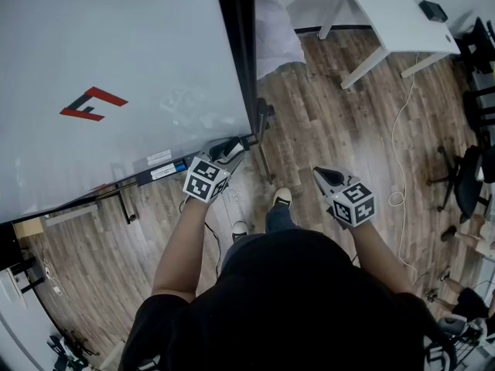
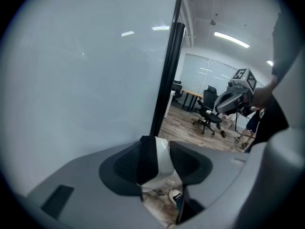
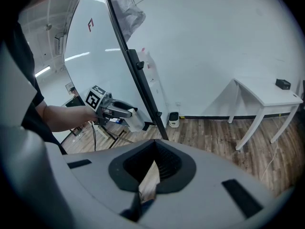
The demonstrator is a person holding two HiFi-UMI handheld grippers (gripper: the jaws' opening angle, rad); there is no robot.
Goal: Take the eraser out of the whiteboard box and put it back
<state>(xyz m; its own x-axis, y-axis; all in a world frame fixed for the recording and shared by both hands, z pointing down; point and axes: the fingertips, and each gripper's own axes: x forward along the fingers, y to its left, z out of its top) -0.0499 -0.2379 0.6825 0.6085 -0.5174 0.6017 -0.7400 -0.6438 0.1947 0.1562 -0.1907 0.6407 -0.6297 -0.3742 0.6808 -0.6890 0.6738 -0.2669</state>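
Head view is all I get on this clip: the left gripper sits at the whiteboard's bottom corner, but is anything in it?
Observer: Yes. The left gripper view shows the left gripper shut on a white and black eraser.
Operator: And the other one?
Observer: The right gripper view shows the right gripper with its jaws together and nothing between them.
Operator: How does the eraser sit in the grip?
Observer: Seen from the right gripper view, it juts out past the jaw tips, close beside the whiteboard's dark post.
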